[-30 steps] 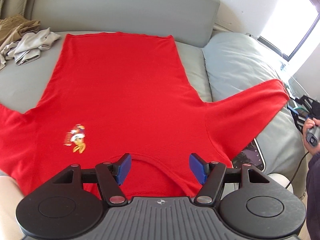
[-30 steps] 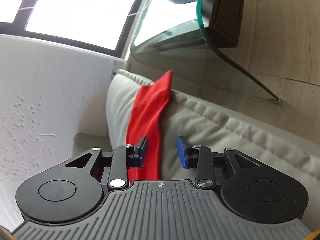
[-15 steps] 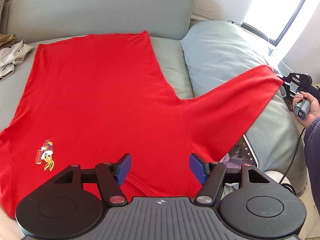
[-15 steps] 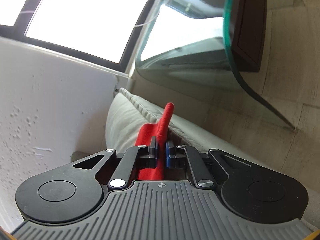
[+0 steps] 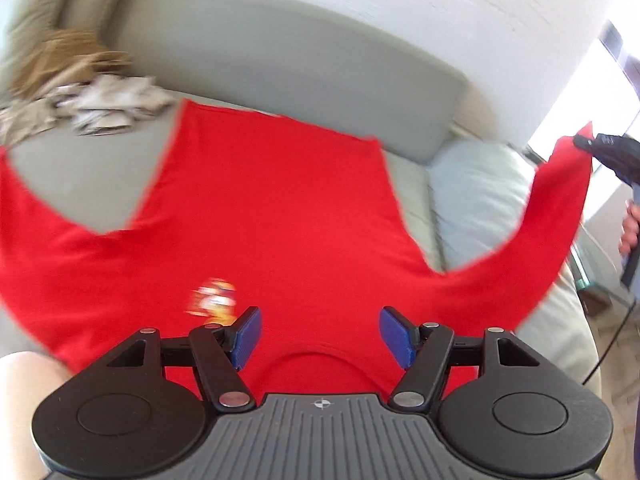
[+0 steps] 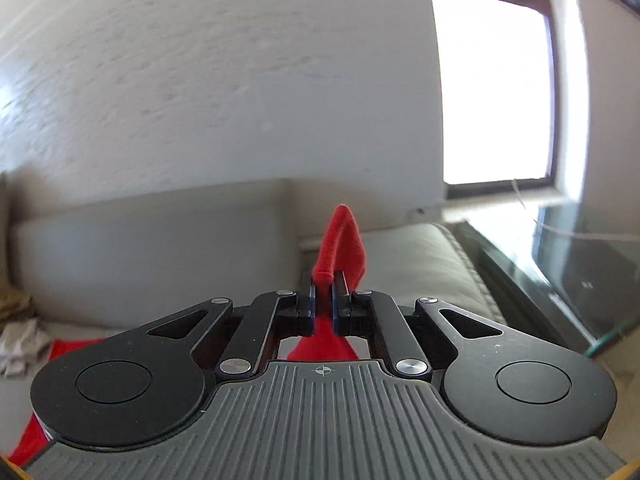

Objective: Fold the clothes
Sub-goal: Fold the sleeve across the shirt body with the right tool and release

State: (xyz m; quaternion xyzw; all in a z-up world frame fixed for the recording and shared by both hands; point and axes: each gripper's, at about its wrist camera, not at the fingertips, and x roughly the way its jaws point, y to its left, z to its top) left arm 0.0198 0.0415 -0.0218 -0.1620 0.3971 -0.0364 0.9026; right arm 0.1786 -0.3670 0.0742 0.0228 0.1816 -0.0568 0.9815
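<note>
A red long-sleeved shirt [image 5: 272,216] with a small cartoon print lies spread on a grey sofa, collar toward me. My left gripper [image 5: 318,330] is open and empty, hovering just above the collar. My right gripper [image 6: 323,294] is shut on the cuff of the right sleeve [image 6: 344,240] and holds it up in the air. In the left wrist view the right gripper [image 5: 612,156] shows at the far right with the sleeve [image 5: 560,216] lifted off the sofa arm. The left sleeve [image 5: 44,248] lies out to the left.
A heap of beige and tan clothes [image 5: 80,96] lies at the back left of the sofa seat. The sofa backrest [image 5: 280,68] and a padded arm [image 5: 476,192] border the shirt. A glass table [image 6: 580,264] stands to the right, below a window [image 6: 492,88].
The right gripper, shut on the sleeve cuff, has lifted it up off the sofa arm and swung round toward the sofa. The left gripper has swung left, back over the collar, still open.
</note>
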